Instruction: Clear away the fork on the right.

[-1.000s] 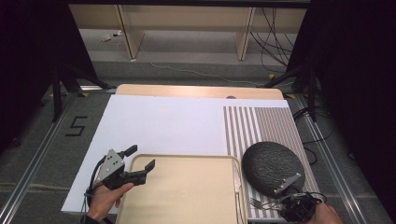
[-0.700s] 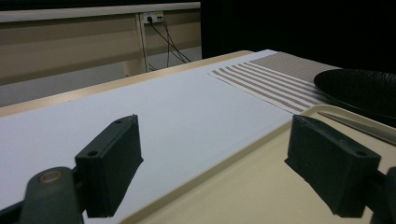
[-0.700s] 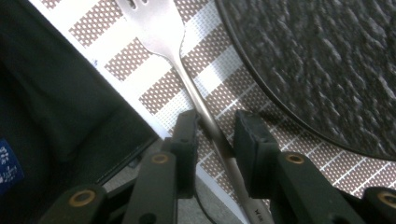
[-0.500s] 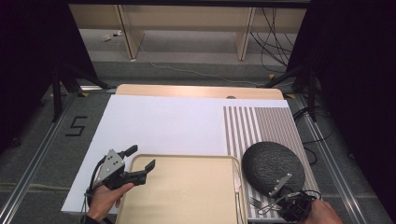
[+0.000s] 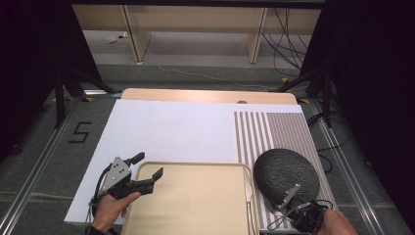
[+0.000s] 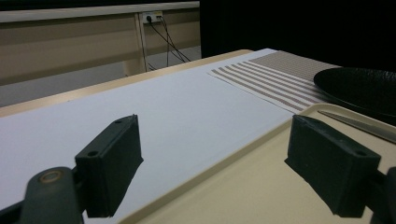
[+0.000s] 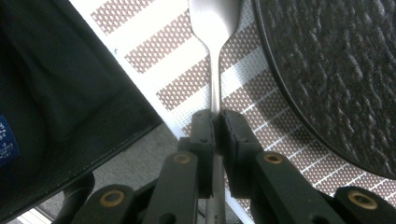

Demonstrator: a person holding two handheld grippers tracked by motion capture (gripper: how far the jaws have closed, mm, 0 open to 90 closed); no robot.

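My right gripper (image 7: pixel 215 116) is shut on the thin handle of a metal fork (image 7: pixel 214 70), whose head lies on the striped placemat (image 7: pixel 159 46); its jaws have just been closing on that handle. In the high view this gripper (image 5: pixel 299 215) sits at the table's near right corner, just in front of the dark round plate (image 5: pixel 286 174), with the fork (image 5: pixel 272 207) lying to its left. My left gripper (image 5: pixel 147 165) stands open astride the far left corner of the beige tray (image 5: pixel 195 205). One jaw is over the white sheet, the other over the tray, with nothing between them.
A knife (image 6: pixel 359 126) lies along the tray's right edge beside the plate (image 6: pixel 359 88). The white sheet (image 5: pixel 171 127) covers the left and middle of the table. Dark fabric (image 7: pixel 70 93) hangs past the table's near edge. Cables and shelving stand behind the table.
The right gripper has shifted slightly left and toward the near edge beside the plate. The left hand and its gripper have stayed where they were.
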